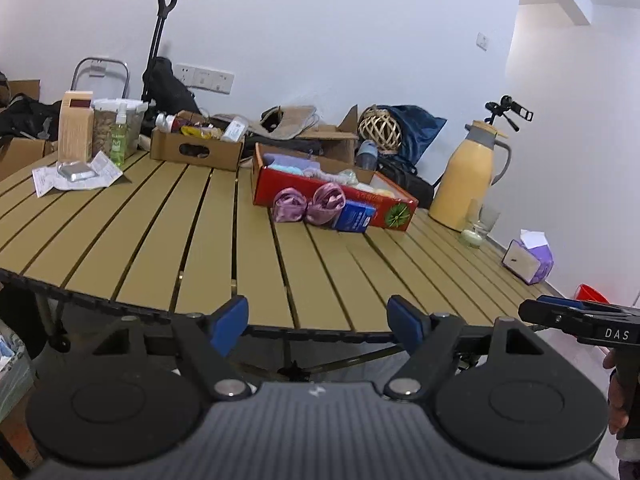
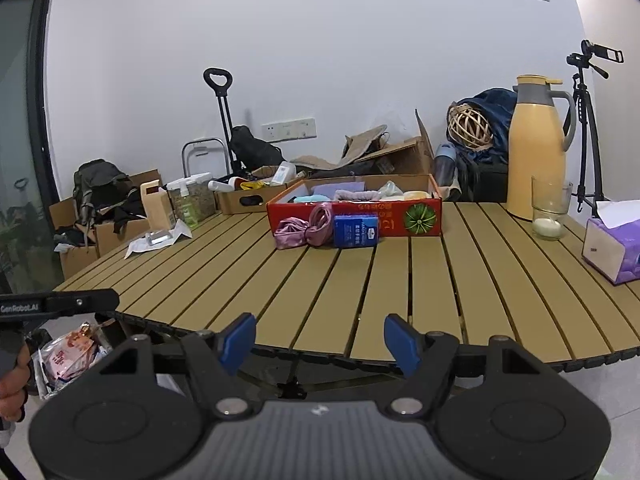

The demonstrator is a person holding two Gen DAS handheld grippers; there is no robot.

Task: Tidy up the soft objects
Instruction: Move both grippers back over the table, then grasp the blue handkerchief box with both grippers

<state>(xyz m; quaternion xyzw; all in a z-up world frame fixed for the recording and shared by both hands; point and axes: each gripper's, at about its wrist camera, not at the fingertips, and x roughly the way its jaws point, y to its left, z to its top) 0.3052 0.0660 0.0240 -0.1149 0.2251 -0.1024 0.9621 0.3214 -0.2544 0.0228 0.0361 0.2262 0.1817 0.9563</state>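
The right gripper [image 2: 320, 344] hangs at the near edge of the slatted tabletop [image 2: 280, 280], its blue fingers [image 2: 239, 342] apart and empty. Across the tabletop, two pink scrunchies [image 2: 306, 230] and a blue packet [image 2: 356, 231] lie against a red box [image 2: 420, 216] of soft items.

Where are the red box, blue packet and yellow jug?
red box [image 2: 394, 222], right wrist view, front wall.
blue packet [image 2: 355, 231], right wrist view, front face.
yellow jug [image 2: 536, 152], right wrist view, body.

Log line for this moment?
left gripper: open, empty | right gripper: open, empty | both at slatted table's near edge | two purple satin scrunchies: outside red cardboard box
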